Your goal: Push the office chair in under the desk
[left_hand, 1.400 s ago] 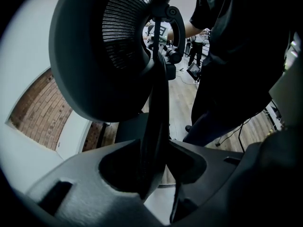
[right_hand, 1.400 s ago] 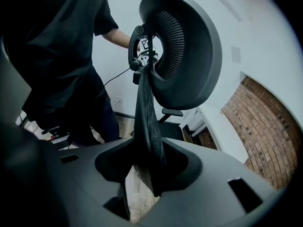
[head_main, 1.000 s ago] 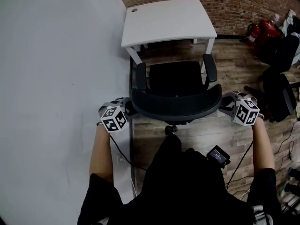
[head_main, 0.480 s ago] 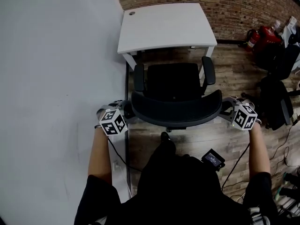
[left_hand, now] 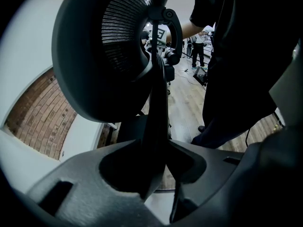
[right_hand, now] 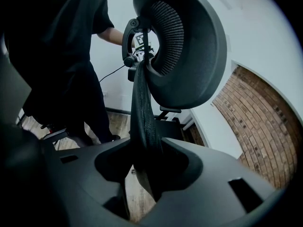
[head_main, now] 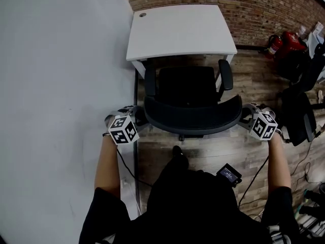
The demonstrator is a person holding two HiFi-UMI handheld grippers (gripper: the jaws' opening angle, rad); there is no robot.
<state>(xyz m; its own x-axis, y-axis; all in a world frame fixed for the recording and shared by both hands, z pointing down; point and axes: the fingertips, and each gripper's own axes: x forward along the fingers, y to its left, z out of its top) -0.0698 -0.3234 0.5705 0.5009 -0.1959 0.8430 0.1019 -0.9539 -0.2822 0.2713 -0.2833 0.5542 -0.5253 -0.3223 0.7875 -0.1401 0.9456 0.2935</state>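
Head view: the office chair [head_main: 190,93] stands on the wood floor, its seat just short of the near edge of the white desk [head_main: 180,29]. My left gripper [head_main: 139,117] and right gripper [head_main: 245,115] sit at the left and right ends of the backrest [head_main: 192,117].

Left gripper view: the jaws are partly apart, clamped on the backrest's thin edge. Right gripper view: the same, with the edge pinched between the jaws.

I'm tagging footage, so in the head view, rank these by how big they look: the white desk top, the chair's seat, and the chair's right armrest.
Largest to smallest:
1. desk top, clearly largest.
2. chair seat.
3. right armrest, a slim pad, smallest.
No two look alike.
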